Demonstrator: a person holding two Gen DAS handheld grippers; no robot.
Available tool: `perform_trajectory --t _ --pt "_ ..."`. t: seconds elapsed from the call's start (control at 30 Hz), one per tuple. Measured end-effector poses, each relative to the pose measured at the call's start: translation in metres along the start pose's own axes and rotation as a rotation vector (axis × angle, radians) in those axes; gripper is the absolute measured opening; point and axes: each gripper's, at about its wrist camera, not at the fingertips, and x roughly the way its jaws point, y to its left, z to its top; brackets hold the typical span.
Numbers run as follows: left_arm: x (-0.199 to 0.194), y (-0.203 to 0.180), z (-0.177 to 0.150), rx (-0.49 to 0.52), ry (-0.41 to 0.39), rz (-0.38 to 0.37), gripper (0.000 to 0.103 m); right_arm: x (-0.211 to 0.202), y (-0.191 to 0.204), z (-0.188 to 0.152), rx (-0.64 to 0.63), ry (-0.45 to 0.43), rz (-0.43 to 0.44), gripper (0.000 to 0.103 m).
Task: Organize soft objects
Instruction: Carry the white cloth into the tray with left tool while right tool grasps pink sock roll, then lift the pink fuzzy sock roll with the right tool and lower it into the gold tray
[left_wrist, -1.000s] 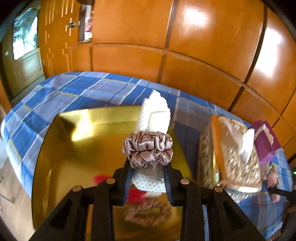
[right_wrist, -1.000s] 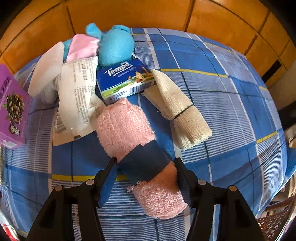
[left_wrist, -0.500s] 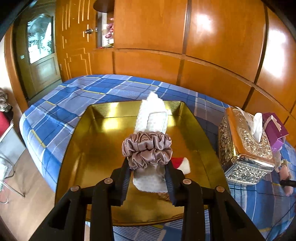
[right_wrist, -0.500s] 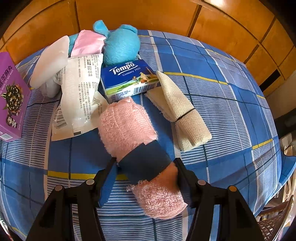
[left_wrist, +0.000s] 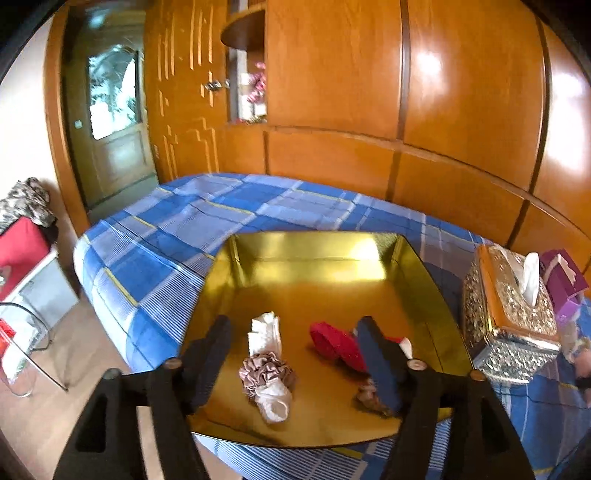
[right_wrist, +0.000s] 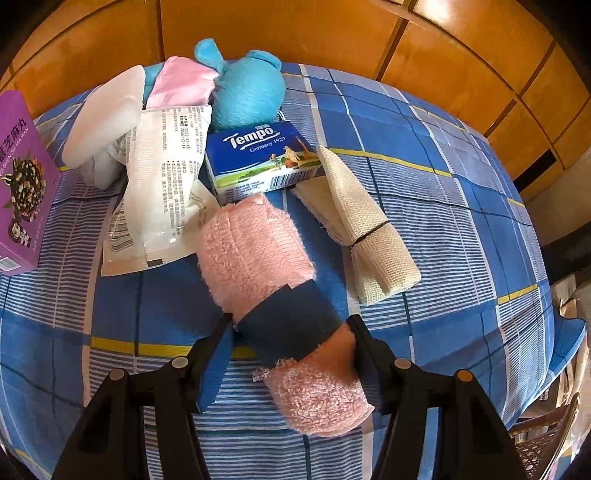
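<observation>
- left gripper (left_wrist: 291, 350): jaws wide and opening, pads touch nothing
- white rolled cloth (left_wrist: 269, 365) with mauve scrunchie (left_wrist: 266, 372) round it lies loose in gold tray (left_wrist: 321, 254), below and between the two fingers, nearer the left one
- red cloth (left_wrist: 334, 345) in tray, partly behind the right finger; brownish scrunchie (left_wrist: 369, 397) by that finger's base
- silver tissue box (left_wrist: 511, 328) right of tray, on blue plaid cover (left_wrist: 177, 236)
- right gripper (right_wrist: 291, 328): half-wide, clamped on pink towel roll (right_wrist: 255, 251) at its dark blue band (right_wrist: 291, 325)
- roll sticks out ahead of the fingers and back towards the camera
- beige cloth roll (right_wrist: 365, 236) ahead-right, apart; Tempo pack (right_wrist: 258, 155) just past the roll's far end
- blue plush (right_wrist: 247, 92) further ahead; purple box (right_wrist: 18, 184) far left
</observation>
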Motion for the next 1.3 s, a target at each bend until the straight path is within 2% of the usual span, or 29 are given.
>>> perform_trajectory --t 0.13,0.2,0.3,0.67,0.9,1.2,1.3 --pt "-0.014 0.001 0.006 0.005 -0.056 0.035 0.085 -0.002 0.002 -0.001 -0.010 -0.005 -0.009 0.061" --pt "-0.017 0.002 0.007 0.006 -0.067 0.039 0.094 -0.003 0.003 -0.001 -0.014 -0.008 -0.013 0.061" --pt "-0.022 0.003 0.008 0.000 -0.085 0.058 0.102 -0.003 0.003 -0.001 -0.017 -0.009 -0.014 0.061" --pt "-0.021 -0.002 0.008 0.019 -0.076 0.098 0.103 -0.006 0.005 -0.001 -0.023 -0.012 -0.013 0.059" --pt "-0.022 -0.007 0.006 0.044 -0.072 0.089 0.103 -0.013 0.002 -0.002 0.002 -0.016 -0.009 0.045" --pt "-0.027 -0.018 0.005 0.090 -0.075 0.038 0.103 -0.023 -0.010 0.002 0.092 0.004 0.091 0.039" --pt "-0.032 -0.024 0.005 0.115 -0.091 0.028 0.103 -0.035 -0.016 0.007 0.122 -0.026 0.131 0.039"
